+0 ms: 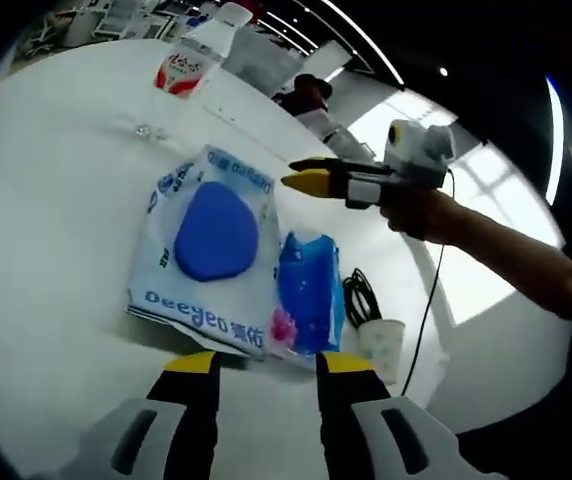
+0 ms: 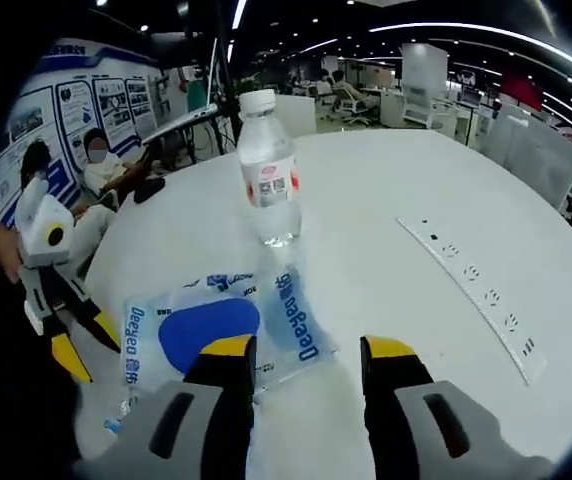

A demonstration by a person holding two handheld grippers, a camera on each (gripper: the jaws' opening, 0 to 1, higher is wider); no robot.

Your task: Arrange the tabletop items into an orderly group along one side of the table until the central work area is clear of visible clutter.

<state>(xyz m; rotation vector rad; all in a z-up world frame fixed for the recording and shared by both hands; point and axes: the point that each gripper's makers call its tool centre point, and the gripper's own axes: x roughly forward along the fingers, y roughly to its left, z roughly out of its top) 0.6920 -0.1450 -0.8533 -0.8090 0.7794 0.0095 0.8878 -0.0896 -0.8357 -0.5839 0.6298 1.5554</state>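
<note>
A: OK, grippers first. How do they stand?

B: From my seat, left gripper has its jaws spread apart w/ nothing between them, tips just short of the near edge of the white wipes pack. No contact that I can see. Right gripper is likewise spread and empty in its own view; its tips hang over the pack, but touching or not, can't tell.

A: And seen from the other side?

B: In the left gripper view the right gripper comes in from the right, held by a hand. Its yellow tips look close together there, but that angle is side-on, so I go by its own view. In the right gripper view the left gripper sits at the left edge, tips pointing down near the table's rim.

A: Where's the stuff?

B: All on the round white table. Wipes pack lies flat near one edge, blue oval on top. Water bottle stands upright just beyond it, cap on, red label.

A: Anything one view has that the other lacks?

B: Left gripper view has a blue packet touching the wipes pack's side, plus a paper cup and black cable near the table edge. Right gripper view has a power strip set in the tabletop, well apart from the pack.
</note>
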